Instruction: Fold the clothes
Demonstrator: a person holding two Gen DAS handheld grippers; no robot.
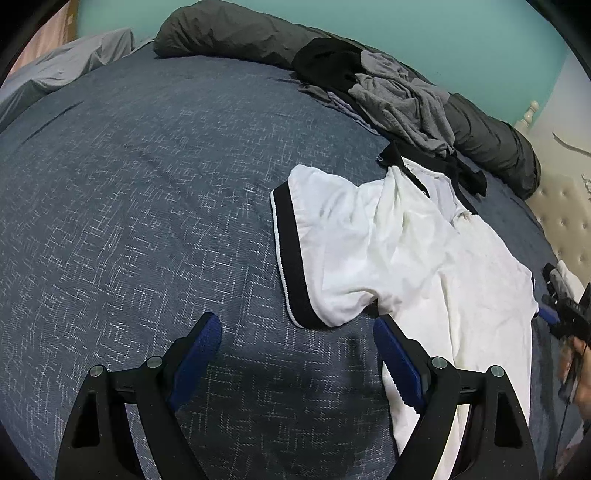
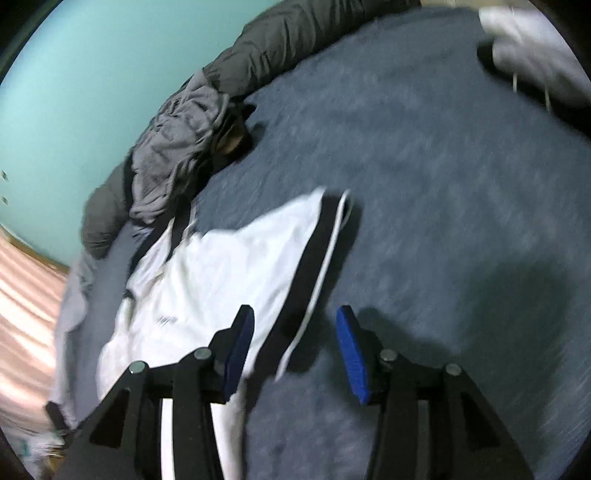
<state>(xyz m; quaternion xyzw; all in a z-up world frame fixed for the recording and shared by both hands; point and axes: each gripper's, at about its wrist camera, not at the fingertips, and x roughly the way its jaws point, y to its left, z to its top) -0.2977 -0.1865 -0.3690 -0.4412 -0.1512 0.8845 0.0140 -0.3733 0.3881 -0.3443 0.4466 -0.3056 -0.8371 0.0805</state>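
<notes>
Left gripper (image 1: 297,336): you held it with the jaws spread wide above the blue bed cover (image 1: 147,192), and nothing was between the blue pads (image 1: 201,341).
Left gripper and shirt: the right-side pad was just at the edge of the white shirt (image 1: 399,251); I cannot tell if it touched the cloth.
Right gripper (image 2: 295,325): your jaws stood partly apart; the pads did not press on anything. The black band (image 2: 314,258) of the shirt lay in front of the gap, and this view was blurred.
Right gripper in the left view: it showed only at the right border (image 1: 561,310), beside the far edge of the shirt.
White shirt: it lay crumpled on the bed cover, not folded, with one sleeve spread toward the middle of the bed.
Sleeve trim: black band with a thin white line at its outer edge.
Other clothes: a pile of grey and black garments (image 1: 399,92) lay behind the shirt, against a dark grey rolled duvet (image 1: 240,33).
Background: a turquoise wall (image 1: 443,22).
</notes>
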